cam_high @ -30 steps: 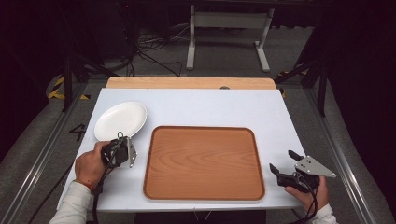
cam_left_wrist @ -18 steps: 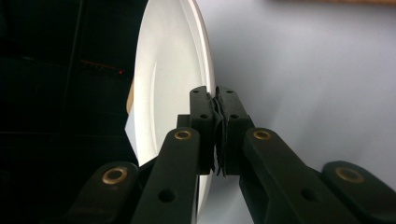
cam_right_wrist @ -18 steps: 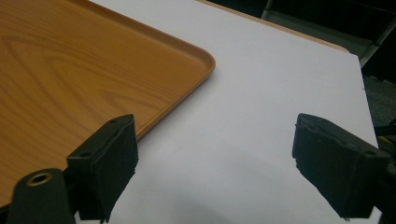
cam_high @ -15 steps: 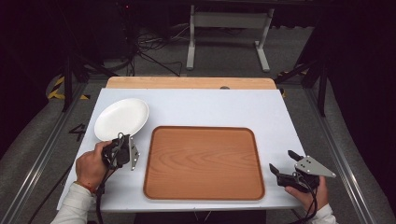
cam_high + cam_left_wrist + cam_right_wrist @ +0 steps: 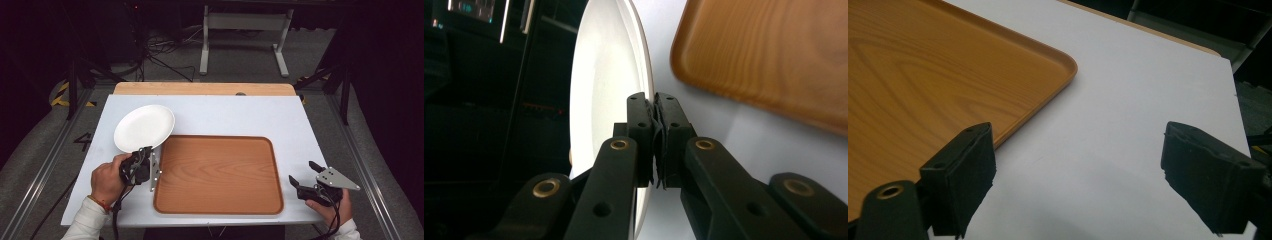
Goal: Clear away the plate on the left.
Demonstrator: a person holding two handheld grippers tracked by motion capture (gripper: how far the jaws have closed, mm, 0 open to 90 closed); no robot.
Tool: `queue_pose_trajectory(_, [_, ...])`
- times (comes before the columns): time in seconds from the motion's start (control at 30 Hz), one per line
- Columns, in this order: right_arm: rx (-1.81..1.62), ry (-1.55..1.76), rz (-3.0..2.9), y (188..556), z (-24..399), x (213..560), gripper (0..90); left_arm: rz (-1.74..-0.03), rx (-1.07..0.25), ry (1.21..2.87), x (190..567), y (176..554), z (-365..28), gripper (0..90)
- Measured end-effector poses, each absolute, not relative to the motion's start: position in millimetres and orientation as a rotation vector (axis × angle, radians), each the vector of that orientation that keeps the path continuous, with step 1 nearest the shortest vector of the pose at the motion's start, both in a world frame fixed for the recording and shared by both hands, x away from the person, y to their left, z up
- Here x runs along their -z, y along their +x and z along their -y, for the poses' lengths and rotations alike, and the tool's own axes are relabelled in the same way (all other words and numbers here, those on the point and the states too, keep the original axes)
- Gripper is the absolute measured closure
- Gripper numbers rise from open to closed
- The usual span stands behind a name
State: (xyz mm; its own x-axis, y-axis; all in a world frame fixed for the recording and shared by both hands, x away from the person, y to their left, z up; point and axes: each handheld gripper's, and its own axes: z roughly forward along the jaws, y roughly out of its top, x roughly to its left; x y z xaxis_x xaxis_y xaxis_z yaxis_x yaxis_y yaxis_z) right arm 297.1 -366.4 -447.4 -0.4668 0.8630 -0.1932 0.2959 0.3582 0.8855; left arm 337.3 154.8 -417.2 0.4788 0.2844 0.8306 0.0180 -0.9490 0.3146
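Note:
My left gripper is shut on the near rim of a white plate, left of the wooden tray. In the left gripper view the pads pinch the plate's edge, with the tray's corner close on the right. The plate's right side reaches the tray's far left corner. My right gripper rests open at the table's near right, beside the tray's right edge. In the right gripper view its jaws stand wide apart over bare white table, with nothing between them.
The white table top has a wooden strip along its far edge. Dark floor with cables and a metal stand lies beyond. Metal rails run along both sides of the table.
My left gripper has carried the plate to the right, toward the tray's far left corner, and slightly up. The right gripper has stayed where it was.

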Motion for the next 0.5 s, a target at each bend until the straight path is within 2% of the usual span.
queue_pose_trajectory(0.5, [-1.076,1.004,-1.945,297,367,447,14.9,-0.107,-1.442,2.435,410,320,-121,86.4])
